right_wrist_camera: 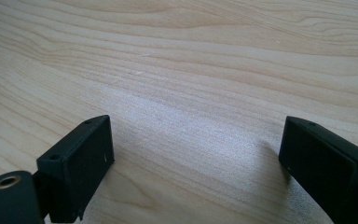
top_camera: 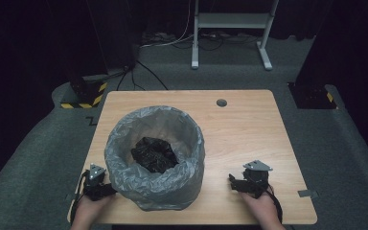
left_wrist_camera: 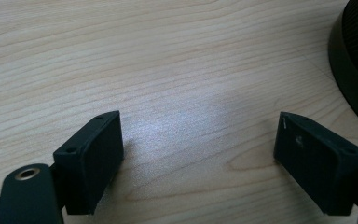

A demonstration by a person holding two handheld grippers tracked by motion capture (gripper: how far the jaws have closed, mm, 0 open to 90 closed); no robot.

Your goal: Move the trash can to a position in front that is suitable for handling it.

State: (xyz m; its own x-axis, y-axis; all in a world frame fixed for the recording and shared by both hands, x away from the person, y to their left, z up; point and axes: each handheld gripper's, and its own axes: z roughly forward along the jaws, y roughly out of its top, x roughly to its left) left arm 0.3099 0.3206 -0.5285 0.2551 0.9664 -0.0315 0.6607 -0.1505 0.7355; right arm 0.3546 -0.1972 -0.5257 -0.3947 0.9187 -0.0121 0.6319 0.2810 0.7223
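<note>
A light wooden bench (top_camera: 249,129) carries a black bin lined with a grey plastic bag (top_camera: 155,155), standing left of centre.

Table (top_camera: 249,139): I see light wood with a round grey grommet (top_camera: 221,102) near its far edge.
Floor: a white metal frame (top_camera: 231,28), cables (top_camera: 143,72), striped bases (top_camera: 84,96).

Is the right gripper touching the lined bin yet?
Apart. The high view shows bare table between the right gripper and the bin; the right gripper view shows its open jaws over wood alone.
</note>
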